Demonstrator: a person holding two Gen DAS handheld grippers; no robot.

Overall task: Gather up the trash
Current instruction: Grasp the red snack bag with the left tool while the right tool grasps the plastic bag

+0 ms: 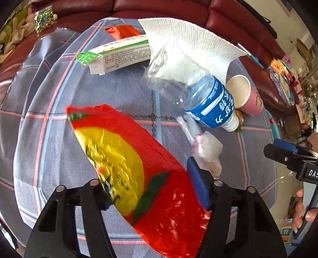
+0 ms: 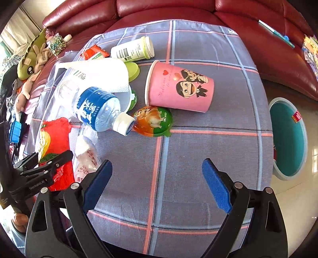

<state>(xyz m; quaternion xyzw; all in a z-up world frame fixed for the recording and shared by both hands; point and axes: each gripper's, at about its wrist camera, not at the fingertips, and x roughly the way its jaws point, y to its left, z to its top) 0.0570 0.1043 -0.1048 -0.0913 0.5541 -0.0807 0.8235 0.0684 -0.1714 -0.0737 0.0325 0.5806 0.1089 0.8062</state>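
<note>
Left gripper (image 1: 151, 190) has its fingers clamped on a crinkled red foil snack wrapper with a yellow patch (image 1: 137, 174), which sits diagonally between the blue pads at the near left of the counter (image 2: 198, 158) (round top, grey plaid cloth with pink and blue lines). Just beside the wrapper on its right lies a small clear plastic wrapper with red print (image 1: 206, 150). Beyond that, a crushed clear plastic bottle with blue label and white cap (image 1: 190, 89) lies on its side, resting partly on a white paper towel (image 1: 194, 37). A long white and green carton (image 1: 119, 56) lies behind at left, an orange-red packet (image 1: 121, 31) behind it.

Right gripper (image 2: 157, 178) hangs over bare cloth with fingers wide apart, nothing between them. Ahead of it: a pink paper cup with cartoon couple (image 2: 178, 87) on its side, a green and orange jelly cup lid (image 2: 153, 121) touching the bottle cap, a white and green plastic jar (image 2: 133, 49) on its side further back, and its green lid (image 2: 132, 71) nearby.

Teal round bin (image 2: 288, 137) stands on the floor just off the counter's right edge. Dark red leather sofa (image 2: 178, 10) curves behind, with plush toys (image 2: 29, 59) at left.
</note>
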